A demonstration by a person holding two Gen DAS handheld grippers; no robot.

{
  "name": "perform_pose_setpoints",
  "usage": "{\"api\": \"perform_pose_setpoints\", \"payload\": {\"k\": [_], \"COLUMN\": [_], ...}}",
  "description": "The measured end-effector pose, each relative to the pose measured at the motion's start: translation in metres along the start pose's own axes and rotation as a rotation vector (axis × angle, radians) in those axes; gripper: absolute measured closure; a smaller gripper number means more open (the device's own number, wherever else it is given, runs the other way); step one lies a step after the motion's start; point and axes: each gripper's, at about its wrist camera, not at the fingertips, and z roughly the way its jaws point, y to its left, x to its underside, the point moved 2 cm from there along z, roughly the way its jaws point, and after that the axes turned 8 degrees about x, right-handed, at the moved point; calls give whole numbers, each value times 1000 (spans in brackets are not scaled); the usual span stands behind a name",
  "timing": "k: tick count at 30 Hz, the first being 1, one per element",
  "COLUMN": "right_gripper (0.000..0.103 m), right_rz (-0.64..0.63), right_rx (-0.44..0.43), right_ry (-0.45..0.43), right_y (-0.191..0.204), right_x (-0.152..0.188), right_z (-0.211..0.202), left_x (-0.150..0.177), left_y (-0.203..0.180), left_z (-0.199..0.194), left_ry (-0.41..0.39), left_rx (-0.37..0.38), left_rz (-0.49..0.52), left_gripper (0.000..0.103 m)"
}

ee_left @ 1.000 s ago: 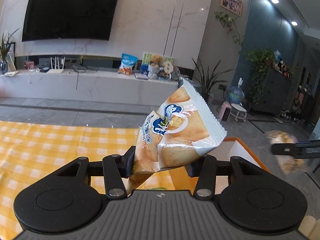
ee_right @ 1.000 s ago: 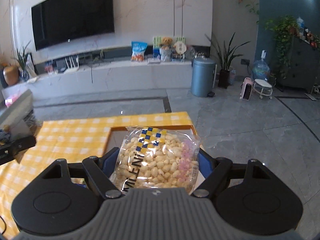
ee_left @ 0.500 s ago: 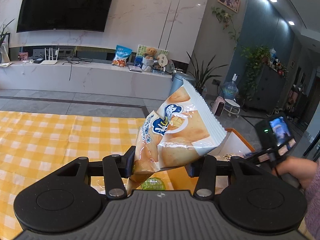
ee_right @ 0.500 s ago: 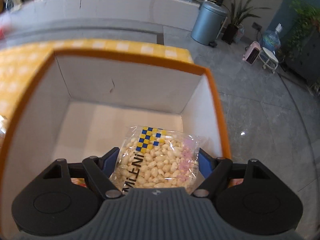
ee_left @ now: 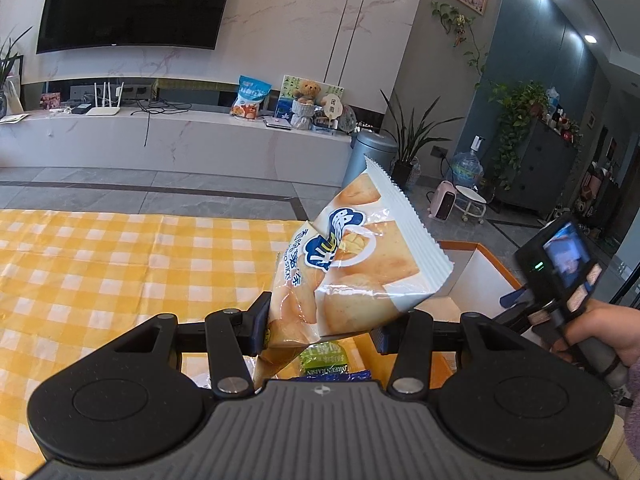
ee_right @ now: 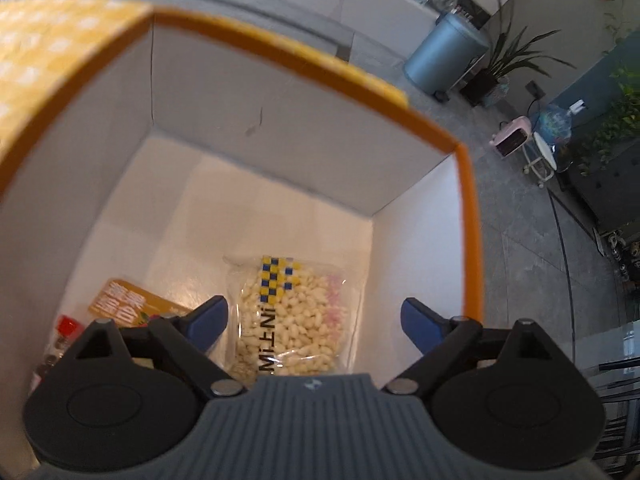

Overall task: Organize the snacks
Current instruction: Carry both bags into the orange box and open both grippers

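Note:
My left gripper (ee_left: pixel 320 330) is shut on a white and orange bag of mango sticks (ee_left: pixel 356 272), held tilted above the yellow checked tablecloth (ee_left: pixel 100 264). My right gripper (ee_right: pixel 314 322) points down into the orange-rimmed white box (ee_right: pixel 466 200). Its jaws are opening, and the blue pads (ee_right: pixel 210 320) stand clear of the transparent bag of white puffs (ee_right: pixel 288 316), which lies on the box floor near the right wall. In the left wrist view the right gripper's body (ee_left: pixel 560 272) and the hand holding it show over the box (ee_left: pixel 476 276).
An orange packet (ee_right: pixel 124 304) and a red-topped snack (ee_right: pixel 64 332) lie at the box's near left. A green raisin pack (ee_left: pixel 324 360) and a blue wrapper sit under the left gripper. The table's far edge gives onto grey floor with a blue bin (ee_right: pixel 444 56).
The right gripper dropped into the box and its jaws spread, letting go of the puffs bag, which now rests on the floor. The left gripper kept its bag and barely moved.

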Motion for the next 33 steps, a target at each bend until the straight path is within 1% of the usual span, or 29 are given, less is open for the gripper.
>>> {"api": "perform_pose_setpoints", "payload": {"k": [1,2,3,4,6,7,8,9,13,16,18,20,23,25,28,29,31,33], "right_gripper": [13,20,33,40,69,75,85,88,88,88,86,84,83,83,78,76,76,76], "right_rz": [24,51,76,97,125,128,120,109,46,34,34,64,144,202,296,315,337,348], "right_rx": [-20,-52,-96,-145,-237,-264,-281,-288,-269,-284,-277,-272,-255,-229,-203,-195,-188,-192], "right_ry": [-23,-40,-43,-30,31,66,106,131,129,143,140,120,63,21,-28,-40,-47,-56], "right_y": [-4,-6,-7,-6,-2,6,13,19,42,46,43,39,16,2,-19,-25,-33,-40], "right_x": [-1,0,-1,-2,-4,-2,0,2,15,20,21,23,27,30,40,43,51,58], "right_z": [-6,-13,-18,-22,-20,-21,-18,-17,-25,-29,-32,-37,-51,-62,-73,-74,-74,-74], "left_x": [0,0,0,0,0,0,0,-1,-2,-5,-5,-8,-17,-24,-35,-38,-41,-39], "left_y": [-1,-1,-3,-4,-6,-7,-9,-9,-12,-13,-14,-18,-26,-33,-51,-58,-75,-94], "left_z": [-1,-2,-1,-2,-1,-1,-2,-2,-5,-6,-6,-3,1,5,18,24,38,53], "left_ry": [-3,-5,-6,-6,2,7,8,7,7,3,5,11,26,32,55,70,91,97], "left_rx": [0,-1,-3,-4,-15,-25,-29,-29,-19,-14,-3,2,20,66,139,146,128,115], "left_rz": [2,2,1,-1,-9,-11,-10,-6,9,13,21,38,50,30,44,51,75,128], "left_gripper": [48,48,48,48,48,48,48,48,48,48,48,48,48,48,48,48,48,48]}}
